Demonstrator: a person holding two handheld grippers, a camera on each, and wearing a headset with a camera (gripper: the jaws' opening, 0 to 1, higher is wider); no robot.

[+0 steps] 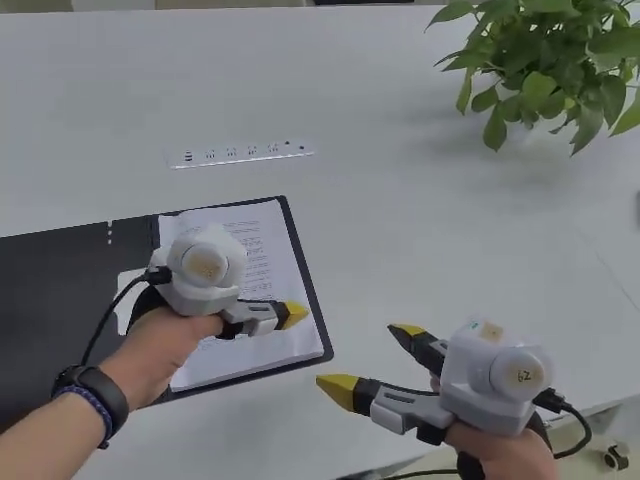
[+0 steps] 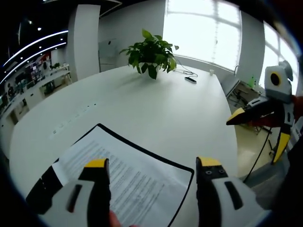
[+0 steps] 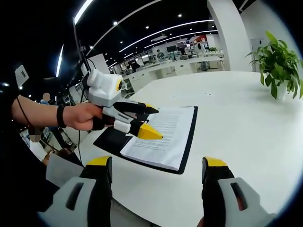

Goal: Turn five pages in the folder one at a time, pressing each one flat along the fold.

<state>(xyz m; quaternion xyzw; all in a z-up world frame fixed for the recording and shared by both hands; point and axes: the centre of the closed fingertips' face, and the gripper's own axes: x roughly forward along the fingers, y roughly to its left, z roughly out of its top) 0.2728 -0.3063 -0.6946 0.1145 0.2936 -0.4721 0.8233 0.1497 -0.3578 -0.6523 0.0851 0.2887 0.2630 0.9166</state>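
An open folder point(image 1: 60, 290) lies at the table's near left, black cover on the left, a printed white page point(image 1: 255, 250) on the right. My left gripper point(image 1: 285, 315) hovers open over that page's lower part, and the page point(image 2: 137, 179) lies under its spread jaws. The right gripper view looks at the left gripper point(image 3: 152, 122) from the side, above the page point(image 3: 165, 132), with nothing between its fingers. My right gripper point(image 1: 372, 358) is open off the folder's right corner, above bare table near the front edge. Its yellow tips point(image 2: 235, 116) point toward the folder.
A potted plant point(image 1: 545, 60) stands at the table's far right. A strip of sockets point(image 1: 240, 152) is set into the white table point(image 1: 420, 200) behind the folder. A small dark object with a cable point(image 2: 189, 79) lies past the plant point(image 2: 151, 54).
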